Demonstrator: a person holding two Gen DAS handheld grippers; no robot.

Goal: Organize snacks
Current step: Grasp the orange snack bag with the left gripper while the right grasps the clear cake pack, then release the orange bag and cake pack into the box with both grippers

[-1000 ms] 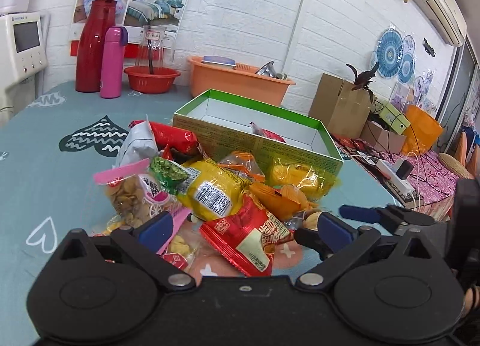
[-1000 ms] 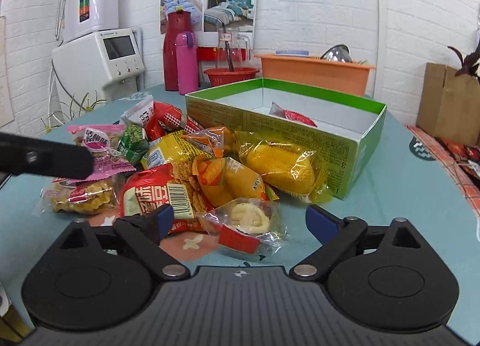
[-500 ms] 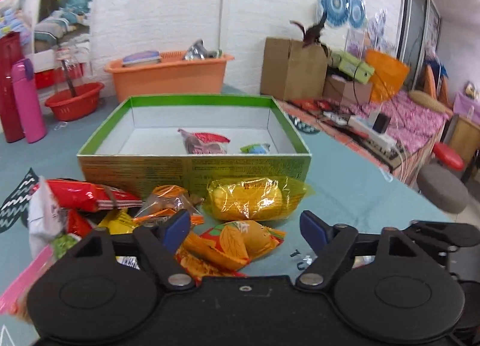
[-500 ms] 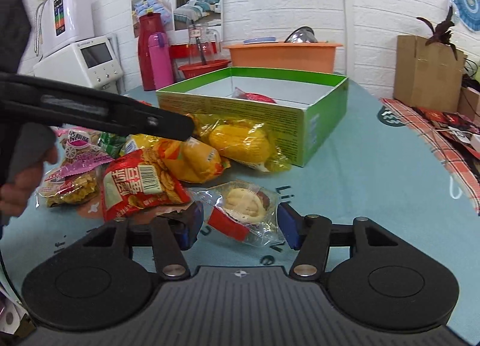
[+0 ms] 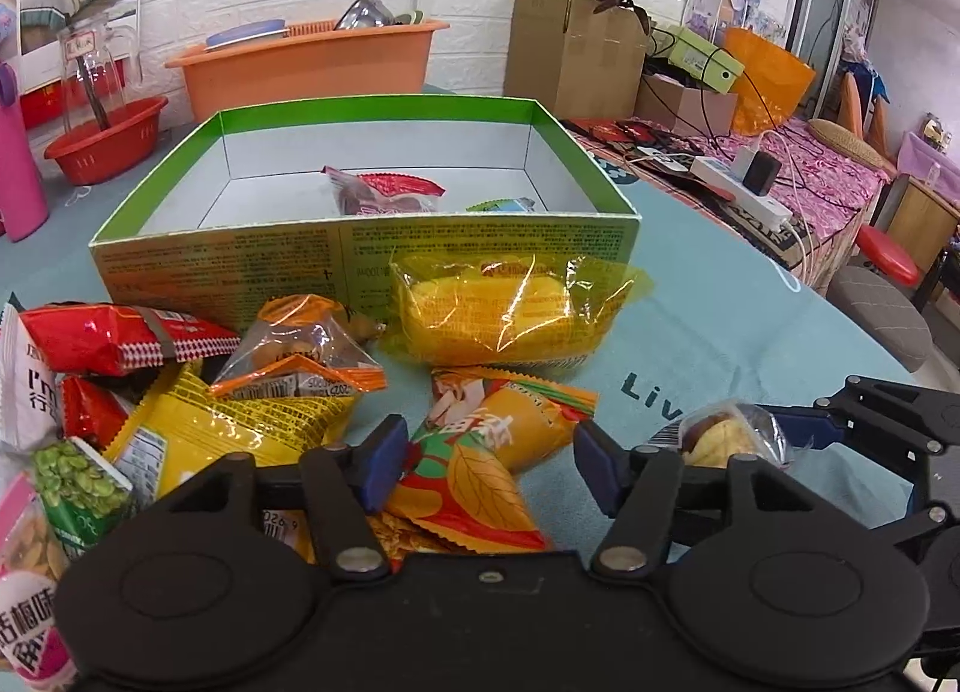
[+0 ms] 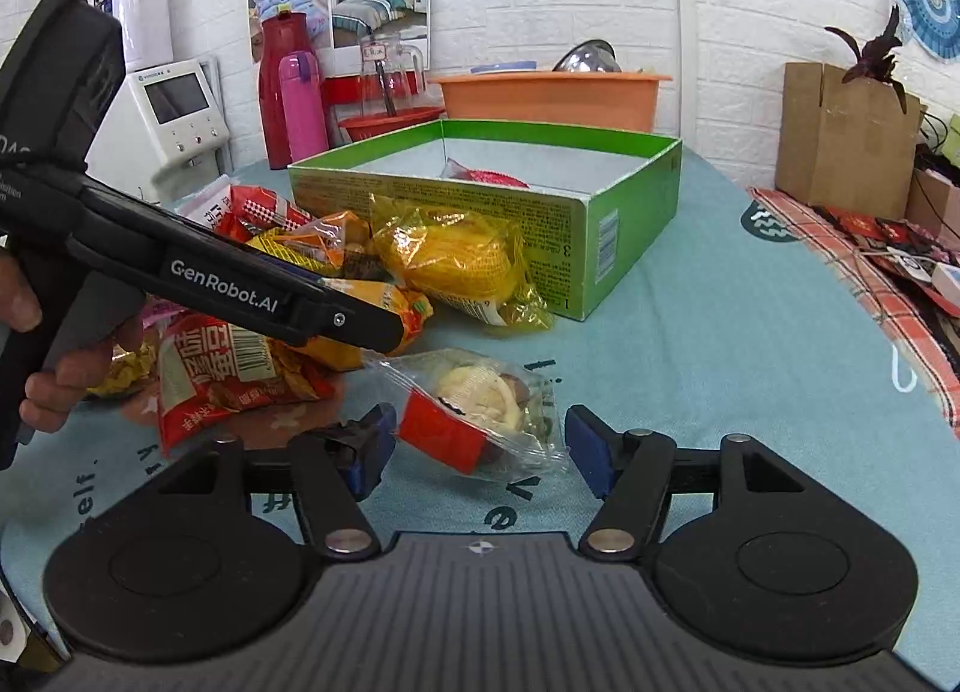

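A green open box (image 5: 360, 260) (image 6: 618, 212) stands on the teal table and holds a red packet (image 5: 384, 191) and a small green one (image 5: 501, 204). A pile of snack packets lies in front of it, with a yellow corn pack (image 5: 510, 314) (image 6: 456, 266) against its wall. My left gripper (image 5: 489, 467) is open around an orange leaf-print packet (image 5: 480, 464). My right gripper (image 6: 480, 446) is open around a clear packet with a pastry (image 6: 474, 410) (image 5: 720, 440), its jaws on either side without pressing it.
More packets lie at left: red (image 5: 102, 335), yellow (image 5: 240, 416), green peas (image 5: 78, 488), red barcode packet (image 6: 234, 374). An orange basin (image 5: 306, 62), red bowl (image 5: 102, 143), pink flask (image 6: 303, 104) and cardboard box (image 6: 840, 140) stand behind. The table edge is at right.
My left gripper has swung right and lowered over the orange leaf-print packet. My right gripper has opened wider around the clear pastry packet, which has shifted a little.
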